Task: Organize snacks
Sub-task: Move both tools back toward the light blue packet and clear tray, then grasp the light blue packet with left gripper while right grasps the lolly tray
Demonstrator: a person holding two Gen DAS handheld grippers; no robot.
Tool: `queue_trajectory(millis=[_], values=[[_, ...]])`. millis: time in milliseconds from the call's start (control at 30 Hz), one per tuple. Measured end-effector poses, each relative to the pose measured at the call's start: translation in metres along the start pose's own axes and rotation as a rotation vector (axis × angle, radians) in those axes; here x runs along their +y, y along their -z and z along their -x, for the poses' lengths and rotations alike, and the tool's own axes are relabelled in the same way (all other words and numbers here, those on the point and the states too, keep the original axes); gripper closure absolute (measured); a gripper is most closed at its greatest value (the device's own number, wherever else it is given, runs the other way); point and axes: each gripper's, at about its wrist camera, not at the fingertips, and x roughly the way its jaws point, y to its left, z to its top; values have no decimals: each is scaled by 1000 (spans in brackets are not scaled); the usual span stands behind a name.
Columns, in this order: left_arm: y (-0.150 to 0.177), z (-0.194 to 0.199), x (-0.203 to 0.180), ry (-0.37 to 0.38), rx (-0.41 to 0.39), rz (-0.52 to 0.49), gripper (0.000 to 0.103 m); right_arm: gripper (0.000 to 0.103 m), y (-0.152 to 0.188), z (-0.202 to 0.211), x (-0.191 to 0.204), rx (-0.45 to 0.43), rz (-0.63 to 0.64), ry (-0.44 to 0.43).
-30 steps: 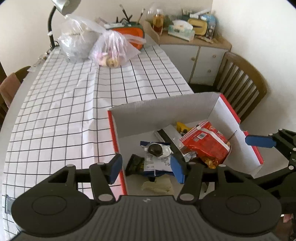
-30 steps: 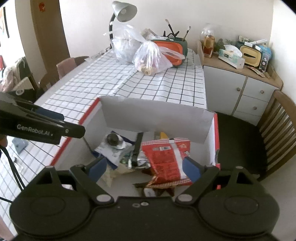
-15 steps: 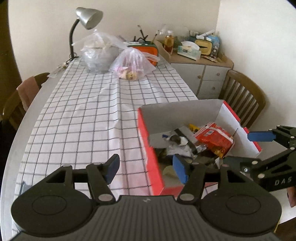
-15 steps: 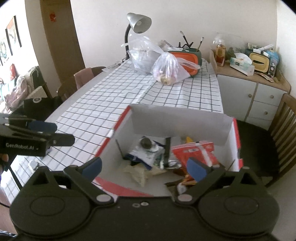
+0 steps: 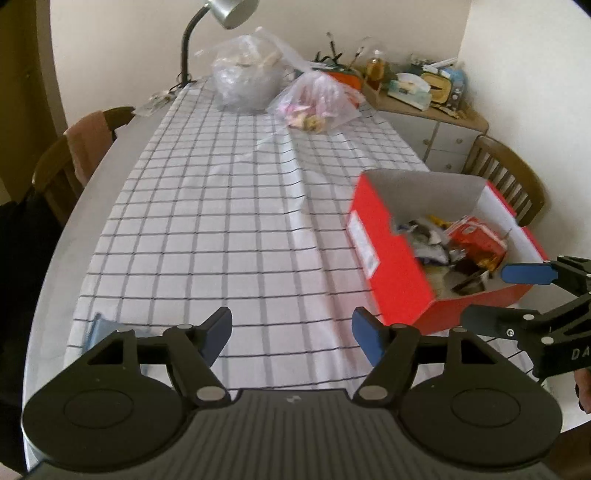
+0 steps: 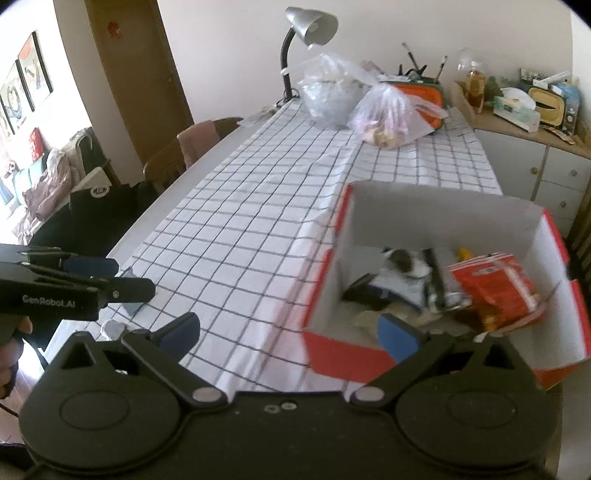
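Note:
A red cardboard box [image 5: 391, 258] with white inner walls stands on the table's near right part; it also shows in the right wrist view [image 6: 332, 288]. Inside lie several snack packets, among them a red bag [image 6: 495, 284] and a white-and-blue packet [image 6: 402, 273]. My left gripper [image 5: 291, 332] is open and empty, above the checked tablecloth [image 5: 221, 229] left of the box. My right gripper [image 6: 288, 332] is open and empty, in front of the box's near left corner.
Two clear plastic bags [image 5: 314, 99] and a desk lamp [image 5: 225, 14] stand at the table's far end. A cluttered cabinet [image 6: 535, 147] and a wooden chair [image 5: 509, 177] are on the right. Another chair [image 5: 81, 147] is on the left.
Both grippers have pulled back and to the left, away from the box. The box now sits further right in both views. Both stay open and empty.

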Motion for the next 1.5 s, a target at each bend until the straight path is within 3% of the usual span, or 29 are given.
queue_trajectory(millis=[200, 700, 867, 1133, 1333, 1500], values=[[10, -3, 48, -2, 43, 29, 31, 0, 5, -19, 40, 18, 11, -21], [19, -38, 166, -49, 175, 86, 30, 0, 20, -89, 142, 140, 230, -129], [16, -64, 201, -79, 277, 240, 30, 3, 23, -108, 164, 182, 282, -154], [14, -94, 232, -133, 361, 542, 31, 4, 18, -122, 172, 203, 289, -163], [10, -109, 233, -202, 384, 669, 31, 4, 17, -126, 172, 207, 282, -146], [6, -127, 226, -273, 430, 698, 31, 6, 17, -129, 170, 213, 281, -138]])
